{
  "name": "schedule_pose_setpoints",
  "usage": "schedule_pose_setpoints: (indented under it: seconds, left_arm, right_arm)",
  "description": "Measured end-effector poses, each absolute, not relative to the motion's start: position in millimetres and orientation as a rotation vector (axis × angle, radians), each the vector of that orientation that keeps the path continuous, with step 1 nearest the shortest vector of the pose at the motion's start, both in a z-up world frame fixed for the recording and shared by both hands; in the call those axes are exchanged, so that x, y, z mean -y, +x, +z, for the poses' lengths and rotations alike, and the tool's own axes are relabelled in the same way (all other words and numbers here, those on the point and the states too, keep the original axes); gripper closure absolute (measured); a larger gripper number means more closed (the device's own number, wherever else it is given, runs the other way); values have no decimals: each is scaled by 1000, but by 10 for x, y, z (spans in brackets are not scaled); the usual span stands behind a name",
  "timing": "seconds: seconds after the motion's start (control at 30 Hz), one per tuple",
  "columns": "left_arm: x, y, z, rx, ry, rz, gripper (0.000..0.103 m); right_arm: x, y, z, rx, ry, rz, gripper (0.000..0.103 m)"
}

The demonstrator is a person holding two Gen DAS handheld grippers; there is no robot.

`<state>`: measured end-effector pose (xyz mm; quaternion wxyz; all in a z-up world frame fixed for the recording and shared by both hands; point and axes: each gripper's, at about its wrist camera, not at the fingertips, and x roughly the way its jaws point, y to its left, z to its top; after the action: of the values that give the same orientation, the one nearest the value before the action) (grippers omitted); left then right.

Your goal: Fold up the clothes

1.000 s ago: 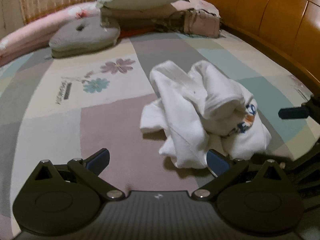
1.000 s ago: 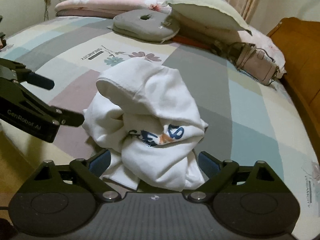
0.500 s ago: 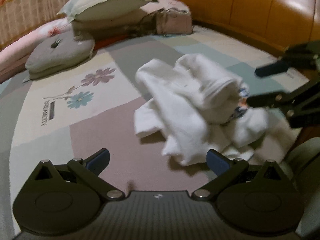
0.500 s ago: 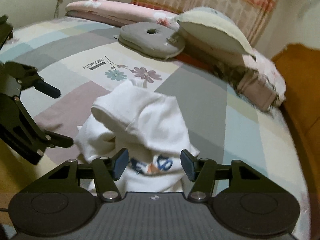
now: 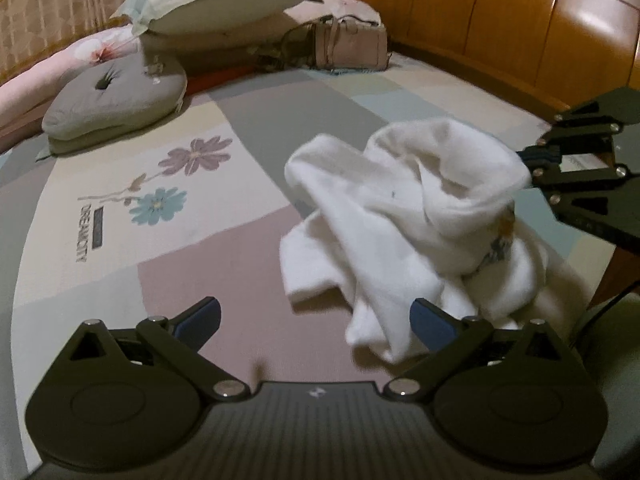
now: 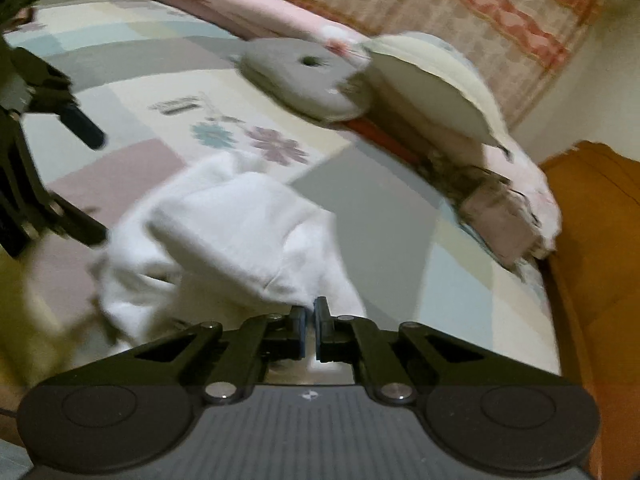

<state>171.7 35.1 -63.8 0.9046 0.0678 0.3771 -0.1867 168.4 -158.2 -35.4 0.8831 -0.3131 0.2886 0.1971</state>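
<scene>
A crumpled white garment point(image 5: 404, 216) with a blue and orange print lies on the patchwork bedspread point(image 5: 200, 240). In the right wrist view my right gripper point(image 6: 310, 312) is shut on a fold of the white garment point(image 6: 240, 232) at its near edge. The left wrist view shows the same right gripper point(image 5: 528, 160) pinching the cloth's raised right side. My left gripper point(image 5: 316, 320) stands open just short of the garment's lower end, nothing between its fingers. From the right wrist view the left gripper point(image 6: 88, 184) is beside the pile on the left.
At the head of the bed are a grey cushion point(image 5: 116, 108), a pale pillow point(image 5: 216, 4) on a pinkish bag point(image 5: 348, 44), and a rolled pink quilt point(image 6: 256, 12). A wooden headboard point(image 5: 500, 20) runs along the right side.
My right gripper has shut on the garment's near fold and lifted it, rolling as it went. The left gripper has shifted sideways and stays open.
</scene>
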Motion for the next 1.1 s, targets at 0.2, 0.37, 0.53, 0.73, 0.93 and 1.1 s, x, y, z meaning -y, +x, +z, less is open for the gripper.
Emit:
schedule_pose_setpoints:
  seconds: [0.2,0.37,0.53,0.73,0.93,1.1]
  left_arm:
    - [-317,2012,-597,-737,149,-417,17]
    - [-351,2283,-587,-731,155,-446,27]
    - [-428,2453,-567,-747,141,-481,30]
    - [-413,2510,-592,-764,144,-515,31]
    - [-409,2500,-574,-767,148,-531,32]
    - [-464,2482,-546,-761,133,-541,32]
  right_arm:
    - [1943,1894,-329,-651,-558,341,98]
    - [1868,1866,-371,-624,-569,421,83]
    - [1700,1793,-415,-524,-665,480,72]
    - [1556,1648,-412,-395,-796,549,55]
    - [1419,1617,-444,-390,-915,617,97]
    - [1642,1858,-366,-507,-794,555,98]
